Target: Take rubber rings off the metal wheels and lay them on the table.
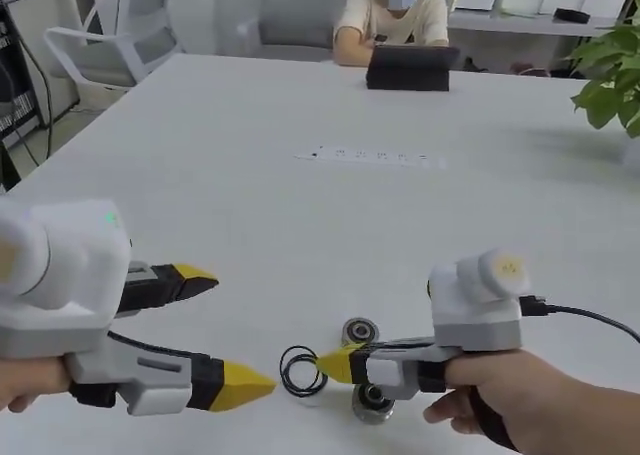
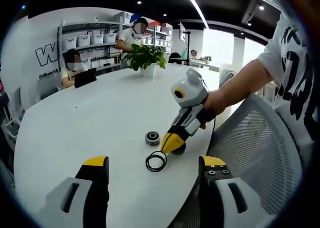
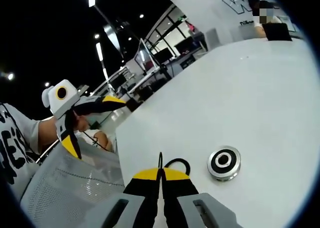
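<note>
A thin black rubber ring (image 1: 300, 371) rests on the white table (image 1: 300, 205) near the front edge. My right gripper (image 1: 327, 364) is shut on its right edge, and the ring (image 3: 160, 160) shows edge-on between the closed yellow tips (image 3: 160, 172). A second black loop (image 3: 178, 163) overlaps it; whether it is a separate ring I cannot tell. One metal wheel (image 1: 358, 330) lies just beyond the tip, a second wheel (image 1: 372, 403) under the right gripper. My left gripper (image 1: 235, 332) stands open to the left of the ring (image 2: 156, 161), holding nothing.
A person sits at the far side behind a dark tablet (image 1: 412, 67). A flat white strip (image 1: 370, 157) lies mid-table. A leafy plant (image 1: 612, 75) is at the far right, an office chair (image 1: 100, 50) at the far left, and a mesh chair (image 2: 250, 138) by the near edge.
</note>
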Action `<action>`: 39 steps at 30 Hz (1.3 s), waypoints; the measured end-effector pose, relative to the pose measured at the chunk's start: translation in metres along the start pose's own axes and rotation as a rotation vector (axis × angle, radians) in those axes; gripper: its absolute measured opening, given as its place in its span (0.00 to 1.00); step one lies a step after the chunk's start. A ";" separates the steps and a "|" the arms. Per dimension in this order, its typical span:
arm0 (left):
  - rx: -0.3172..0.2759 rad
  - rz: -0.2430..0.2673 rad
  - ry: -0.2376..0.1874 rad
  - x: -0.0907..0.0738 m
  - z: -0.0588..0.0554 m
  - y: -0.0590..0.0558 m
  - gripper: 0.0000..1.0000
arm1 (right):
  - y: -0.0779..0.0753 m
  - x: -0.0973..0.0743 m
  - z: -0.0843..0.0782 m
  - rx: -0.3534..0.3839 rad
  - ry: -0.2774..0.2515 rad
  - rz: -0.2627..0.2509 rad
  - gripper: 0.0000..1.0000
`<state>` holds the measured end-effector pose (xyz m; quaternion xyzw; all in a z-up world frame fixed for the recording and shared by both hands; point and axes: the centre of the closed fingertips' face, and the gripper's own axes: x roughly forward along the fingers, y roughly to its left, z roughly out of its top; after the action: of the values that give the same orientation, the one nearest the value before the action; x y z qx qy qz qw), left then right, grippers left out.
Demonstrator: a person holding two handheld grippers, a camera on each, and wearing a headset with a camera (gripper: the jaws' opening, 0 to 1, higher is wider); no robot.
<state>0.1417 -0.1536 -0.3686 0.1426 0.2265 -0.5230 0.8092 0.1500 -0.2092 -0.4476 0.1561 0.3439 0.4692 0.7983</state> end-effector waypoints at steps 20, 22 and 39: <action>-0.005 0.008 0.009 -0.002 -0.003 0.000 0.71 | -0.014 0.003 -0.006 -0.002 0.035 -0.051 0.00; -0.008 0.008 0.011 -0.002 -0.005 0.000 0.71 | -0.015 0.003 -0.007 -0.011 0.042 -0.059 0.00; -0.006 0.014 0.012 -0.005 -0.004 -0.001 0.70 | -0.022 -0.001 -0.004 -0.028 0.025 -0.091 0.04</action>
<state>0.1384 -0.1481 -0.3697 0.1449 0.2319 -0.5158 0.8119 0.1608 -0.2212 -0.4624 0.1231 0.3541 0.4393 0.8164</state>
